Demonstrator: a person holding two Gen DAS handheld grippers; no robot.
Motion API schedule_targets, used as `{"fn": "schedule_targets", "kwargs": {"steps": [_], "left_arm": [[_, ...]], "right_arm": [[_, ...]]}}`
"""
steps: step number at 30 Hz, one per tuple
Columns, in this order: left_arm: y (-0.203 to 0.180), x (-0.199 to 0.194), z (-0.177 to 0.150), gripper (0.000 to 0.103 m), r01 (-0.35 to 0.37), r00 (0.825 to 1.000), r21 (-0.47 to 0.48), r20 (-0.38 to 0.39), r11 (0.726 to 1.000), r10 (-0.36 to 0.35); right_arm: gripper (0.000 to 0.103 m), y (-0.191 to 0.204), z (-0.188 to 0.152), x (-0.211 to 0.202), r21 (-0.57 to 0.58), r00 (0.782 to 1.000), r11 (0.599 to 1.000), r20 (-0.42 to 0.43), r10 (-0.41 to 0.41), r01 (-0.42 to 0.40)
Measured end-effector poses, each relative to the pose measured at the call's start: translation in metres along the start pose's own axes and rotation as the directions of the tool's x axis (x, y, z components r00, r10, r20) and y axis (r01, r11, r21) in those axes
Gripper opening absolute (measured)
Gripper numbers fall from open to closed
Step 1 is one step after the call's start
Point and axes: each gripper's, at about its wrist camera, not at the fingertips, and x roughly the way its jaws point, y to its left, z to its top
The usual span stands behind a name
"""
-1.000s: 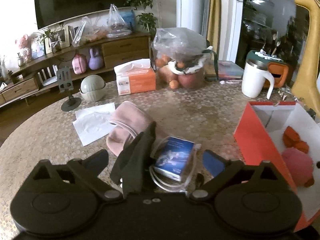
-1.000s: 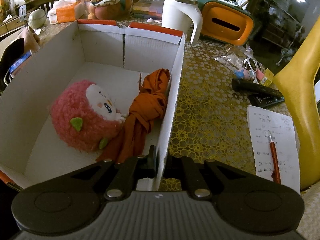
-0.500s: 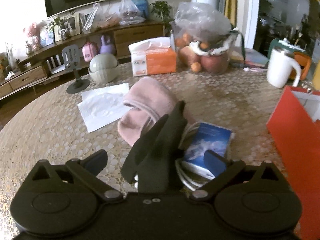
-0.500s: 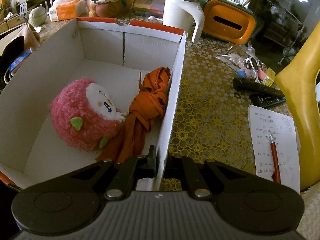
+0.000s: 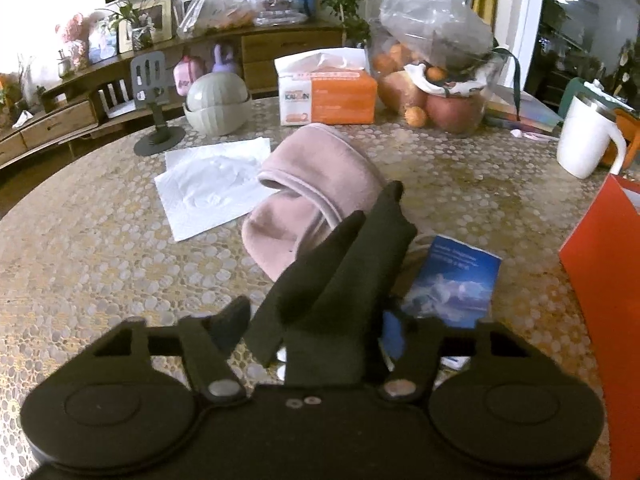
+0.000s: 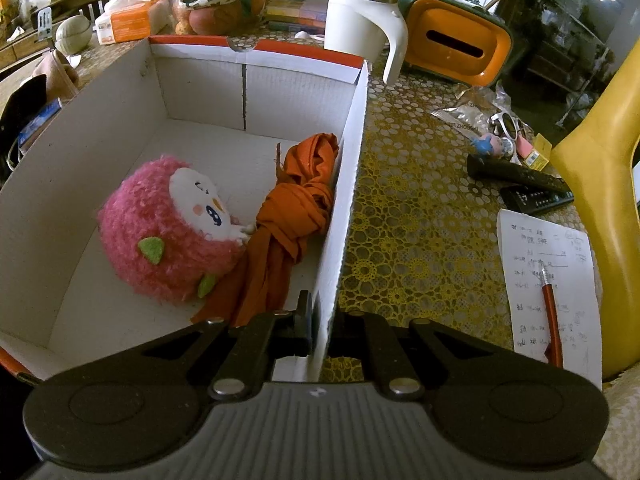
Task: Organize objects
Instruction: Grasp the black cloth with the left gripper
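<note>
A dark glove (image 5: 340, 284) lies on the table between the fingers of my left gripper (image 5: 312, 324), which is half closed around it, the fingers not clearly pressing it. Beside it lie a blue booklet with a white cable (image 5: 452, 280) and a pink cloth (image 5: 316, 200). My right gripper (image 6: 324, 320) is shut on the right wall of the red and white box (image 6: 348, 184). In the box lie a pink plush toy (image 6: 168, 228) and an orange cloth (image 6: 288, 216). The box's red side (image 5: 604, 280) shows in the left wrist view.
White paper (image 5: 212, 188), a tissue box (image 5: 328, 92), a bowl (image 5: 216, 108), a phone stand (image 5: 152, 100), a fruit bag (image 5: 436, 68) and a white mug (image 5: 584, 136) stand on the table. Right of the box lie remotes (image 6: 520, 184), a note with a pen (image 6: 548, 292) and an orange holder (image 6: 456, 40).
My left gripper has moved forward over the glove and its fingers have closed in around it. The right gripper still holds the box wall, unmoved.
</note>
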Motion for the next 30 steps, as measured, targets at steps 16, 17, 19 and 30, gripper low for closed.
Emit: {"fn": "schedule_targets", "kwargs": {"steps": [16,17,19,30], "left_arm": [[0.000,-0.023,0.006,0.005,0.046,0.999,-0.021,0.015,0.999,-0.045],[0.000,-0.027,0.008,0.005,0.043,0.999,-0.015,0.016,0.999,-0.042],[0.000,-0.036,0.010,0.005,0.038,0.999,-0.009,0.015,0.999,-0.038],[-0.029,-0.093,0.022,0.005,0.105,0.994,0.025,0.007,0.994,-0.105]], "right_arm": [[0.006,-0.003,-0.002,0.001,-0.007,1.000,1.000,0.020,0.006,-0.006],[0.006,-0.003,-0.003,0.001,-0.004,1.000,1.000,0.019,0.005,-0.005],[0.006,-0.002,-0.003,0.000,-0.003,1.000,1.000,0.021,0.004,-0.004],[0.006,-0.003,-0.004,0.000,0.009,1.000,1.000,0.030,0.007,-0.007]]}}
